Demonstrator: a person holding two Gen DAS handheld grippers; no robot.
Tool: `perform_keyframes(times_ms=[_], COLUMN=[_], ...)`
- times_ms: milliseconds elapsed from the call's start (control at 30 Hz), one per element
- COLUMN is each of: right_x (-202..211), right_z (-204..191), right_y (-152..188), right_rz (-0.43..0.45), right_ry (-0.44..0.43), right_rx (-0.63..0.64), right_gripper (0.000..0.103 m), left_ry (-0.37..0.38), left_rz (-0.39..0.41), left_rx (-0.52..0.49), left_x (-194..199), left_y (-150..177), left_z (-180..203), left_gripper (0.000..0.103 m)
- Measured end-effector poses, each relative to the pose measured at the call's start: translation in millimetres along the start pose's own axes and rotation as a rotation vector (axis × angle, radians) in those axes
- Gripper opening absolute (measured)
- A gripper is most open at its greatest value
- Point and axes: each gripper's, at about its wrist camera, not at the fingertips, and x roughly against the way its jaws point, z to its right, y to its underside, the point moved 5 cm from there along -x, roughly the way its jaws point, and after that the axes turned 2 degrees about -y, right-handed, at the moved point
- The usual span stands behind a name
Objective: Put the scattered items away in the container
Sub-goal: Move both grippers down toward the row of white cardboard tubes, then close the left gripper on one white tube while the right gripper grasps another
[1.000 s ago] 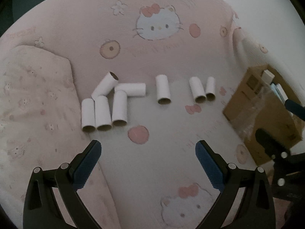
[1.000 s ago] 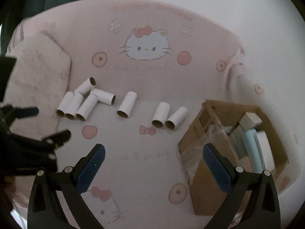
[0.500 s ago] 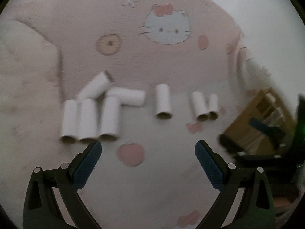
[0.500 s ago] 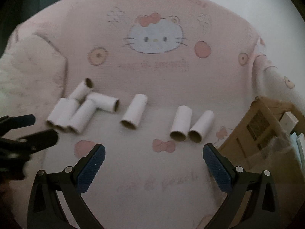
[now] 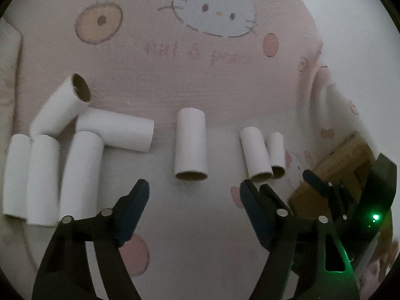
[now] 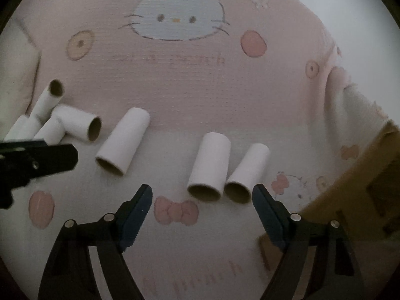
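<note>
The left hand-held gripper (image 5: 193, 195) hangs spread and empty over the bed, its tips just short of a single tube (image 5: 191, 143) lying with its open end toward them. The right hand-held gripper (image 6: 202, 198) is likewise spread and holds nothing; a pair of tubes (image 6: 226, 168) lies side by side, touching, just beyond its tips. Further left, five more tubes (image 5: 65, 150) sit in a loose cluster, three in a row and two angled across their far ends. All rest on a pink blanket (image 6: 187, 85) with cat prints. The cardboard box (image 6: 362, 187) stands at the right, near the pair of tubes.
</note>
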Motion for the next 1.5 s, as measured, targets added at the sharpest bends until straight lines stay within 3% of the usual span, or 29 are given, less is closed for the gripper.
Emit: perform_keyframes(times_ms=[100,200,400,433,533,600,667,933,1300,1500], right_x=[-20,-32,-53,-57,-63,-67,-68,-47,25,35], right_z=[5,12,28,30,34,37,41,41,23,31], right_y=[-2,-3,0,0,0,2,4,16,75,79], right_rz=[-0.033,-0.058,-0.115,-0.126,-0.132,-0.154,-0.165,-0.19,-0.26,-0.298], right_ry=[-0.03,-0.105,-0.125,-0.135,-0.153,-0.161,-0.184,-0.221,-0.267,-0.316], right_rx=[-0.062,-0.136,-0.276,-0.292,-0.331,-0.356,-0.389,-0.385,-0.402,-0.421], right_gripper=[0.072,0.071,0.071,0.071,0.067,0.049,0.049,0.045,0.044,0.044], left_ry=[0.0,0.009,0.014,0.008,-0.03,-0.034,-0.032,-0.04,-0.033,-0.05], left_rz=[-0.006,-0.005,-0.057,-0.064,-0.096,-0.099,-0.104,-0.129,-0.18,-0.21], left_rx=[0.018,0.014,0.011,0.011,0.001,-0.001,-0.005,-0.054,-0.046,-0.084], left_x=[-16,-28,-61,-65,-78,-82,-81,-78,-43,-24], left_y=[-9,-17,-25,-26,-21,-19,-18,-12,45,74], left_z=[2,6,10,11,12,12,12,18,24,29], left_gripper=[0.073,0.073,0.072,0.069,0.047,0.045,0.045,0.044,0.044,0.044])
